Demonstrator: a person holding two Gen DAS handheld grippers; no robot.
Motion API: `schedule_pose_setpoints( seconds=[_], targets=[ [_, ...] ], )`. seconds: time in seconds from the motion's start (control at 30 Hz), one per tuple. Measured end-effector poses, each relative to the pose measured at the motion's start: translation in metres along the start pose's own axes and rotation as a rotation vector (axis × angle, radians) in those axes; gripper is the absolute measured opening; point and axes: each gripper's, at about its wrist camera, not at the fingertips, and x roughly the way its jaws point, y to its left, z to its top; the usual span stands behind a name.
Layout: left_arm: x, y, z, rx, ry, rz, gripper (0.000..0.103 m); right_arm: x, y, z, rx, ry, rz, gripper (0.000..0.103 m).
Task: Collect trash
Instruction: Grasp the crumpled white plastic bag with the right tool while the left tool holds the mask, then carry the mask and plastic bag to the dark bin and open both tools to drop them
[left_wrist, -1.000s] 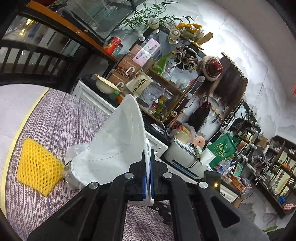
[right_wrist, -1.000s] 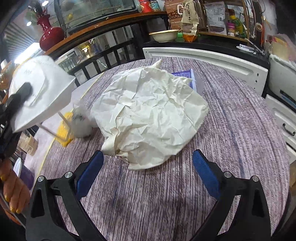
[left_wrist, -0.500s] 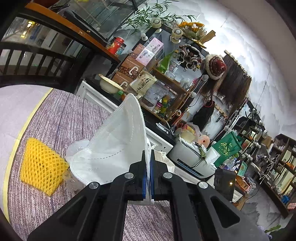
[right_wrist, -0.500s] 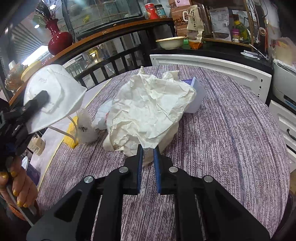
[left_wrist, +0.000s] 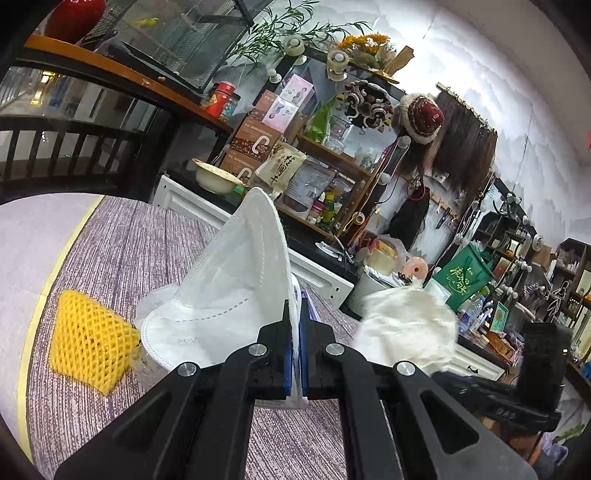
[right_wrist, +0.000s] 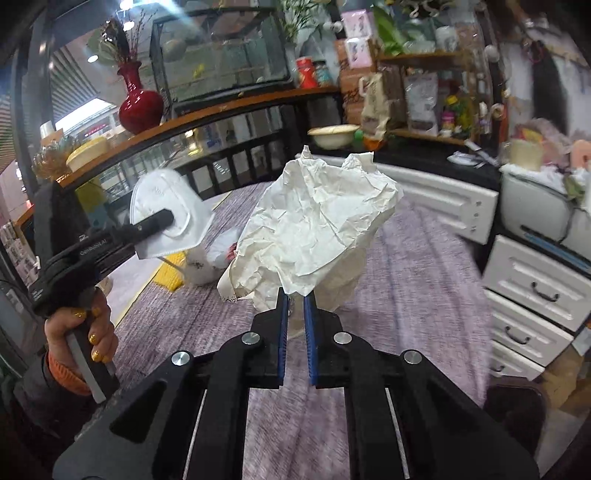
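Note:
My left gripper (left_wrist: 294, 314) is shut on the edge of a white folded face mask (left_wrist: 236, 280), held above the purple-grained table (left_wrist: 129, 251). The right wrist view shows the same mask (right_wrist: 166, 218) at the left, with a hand (right_wrist: 85, 332) gripping the tool's handle. My right gripper (right_wrist: 295, 299) is shut on the lower edge of a big crumpled white paper (right_wrist: 317, 225), lifted off the table; that paper (left_wrist: 406, 325) hangs to the right of the mask. A yellow foam net (left_wrist: 88, 350) and a crinkled clear plastic wrapper (right_wrist: 207, 262) lie on the table.
White drawer cabinets (right_wrist: 535, 288) stand past the table's right side. A black railing (right_wrist: 236, 162) with a wooden ledge, a red vase (right_wrist: 140, 107) and a bowl (right_wrist: 332, 134) lies beyond the far edge. Yellow tape runs along the table's left rim (left_wrist: 48, 291).
My right gripper closed from wide open onto the crumpled paper and lifted it off the table. The left gripper kept its grip on the mask and barely moved.

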Motion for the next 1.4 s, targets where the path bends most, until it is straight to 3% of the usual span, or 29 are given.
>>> schedule_pose_setpoints(
  seconds=[0.17, 0.5, 0.8, 1.07, 1.17, 1.23, 1.27, 1.4],
  targets=[
    [0.000, -0.017, -0.010, 0.013, 0.042, -0.022, 0.004, -0.045, -0.043, -0.016, 0.083, -0.033, -0.102, 0.009],
    [0.010, -0.097, -0.038, 0.092, 0.138, -0.146, 0.004, -0.113, -0.134, -0.088, 0.269, -0.011, -0.285, 0.010],
    [0.042, -0.179, -0.079, 0.142, 0.261, -0.280, 0.004, -0.128, -0.176, -0.141, 0.330, 0.062, -0.396, 0.010],
    [0.065, -0.234, -0.120, 0.142, 0.375, -0.387, 0.004, -0.104, -0.208, -0.186, 0.445, 0.230, -0.440, 0.010],
    [0.076, -0.253, -0.138, 0.155, 0.417, -0.413, 0.004, -0.097, -0.221, -0.201, 0.502, 0.270, -0.438, 0.022],
    [0.085, -0.265, -0.152, 0.160, 0.458, -0.428, 0.004, -0.099, -0.223, -0.205, 0.509, 0.273, -0.468, 0.072],
    [0.089, -0.269, -0.159, 0.159, 0.479, -0.436, 0.004, -0.102, -0.224, -0.208, 0.512, 0.266, -0.489, 0.078],
    [0.107, -0.280, -0.187, 0.132, 0.590, -0.477, 0.004, -0.124, -0.235, -0.209, 0.569, 0.204, -0.557, 0.079]
  ],
)
